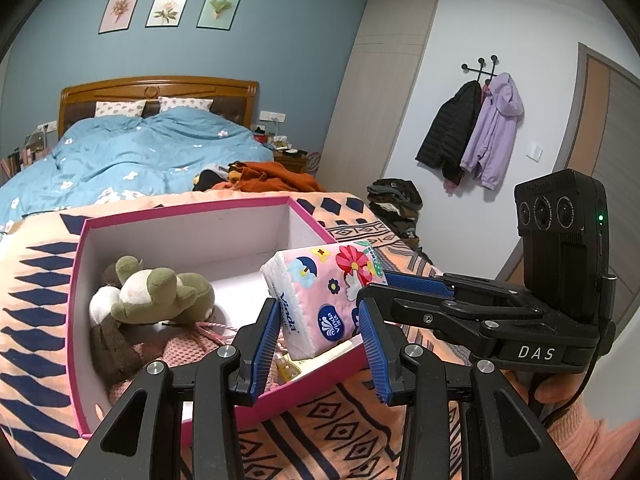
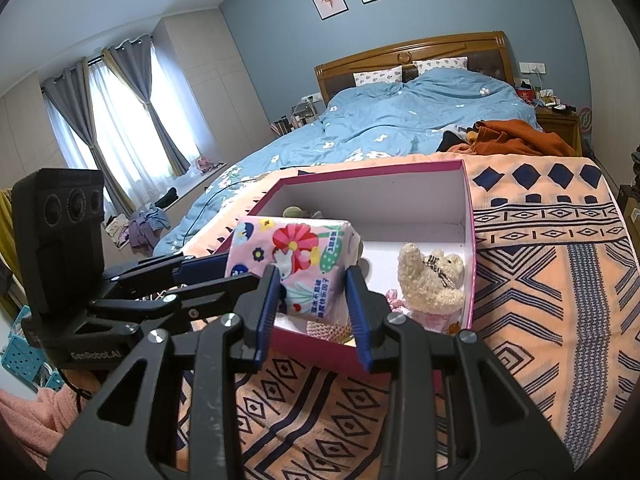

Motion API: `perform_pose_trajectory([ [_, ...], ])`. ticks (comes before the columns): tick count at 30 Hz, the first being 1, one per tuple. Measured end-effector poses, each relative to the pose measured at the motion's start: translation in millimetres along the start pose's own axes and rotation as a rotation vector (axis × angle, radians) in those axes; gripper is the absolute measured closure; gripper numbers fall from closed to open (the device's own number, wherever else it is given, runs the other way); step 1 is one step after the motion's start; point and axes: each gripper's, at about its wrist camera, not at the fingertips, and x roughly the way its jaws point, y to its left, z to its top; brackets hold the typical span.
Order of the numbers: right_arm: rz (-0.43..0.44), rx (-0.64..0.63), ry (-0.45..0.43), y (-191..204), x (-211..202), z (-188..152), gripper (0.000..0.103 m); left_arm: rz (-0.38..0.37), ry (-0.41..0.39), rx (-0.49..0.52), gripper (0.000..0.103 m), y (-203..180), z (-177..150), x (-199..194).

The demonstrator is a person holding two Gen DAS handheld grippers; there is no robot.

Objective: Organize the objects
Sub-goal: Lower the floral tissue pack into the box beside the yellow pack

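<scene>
Over pink box (image 1: 192, 216), tissue pack (image 1: 320, 300), apparently unclamped by either gripper (image 2: 312, 312)

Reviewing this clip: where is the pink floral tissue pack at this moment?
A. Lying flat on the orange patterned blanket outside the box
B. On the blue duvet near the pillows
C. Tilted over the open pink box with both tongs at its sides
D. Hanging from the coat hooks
C: the tissue pack sits tilted over the pink box, with the left tongs and right tongs at its sides.
</scene>
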Motion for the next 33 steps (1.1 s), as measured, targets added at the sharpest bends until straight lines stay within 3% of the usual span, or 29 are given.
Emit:
perform_pose_trajectory([
  [33, -0.023, 0.009, 0.034, -13.6, 19.9, 6.5, 0.066, 0.013, 0.037, -0.025, 0.063, 13.4, 7.4, 24.2],
])
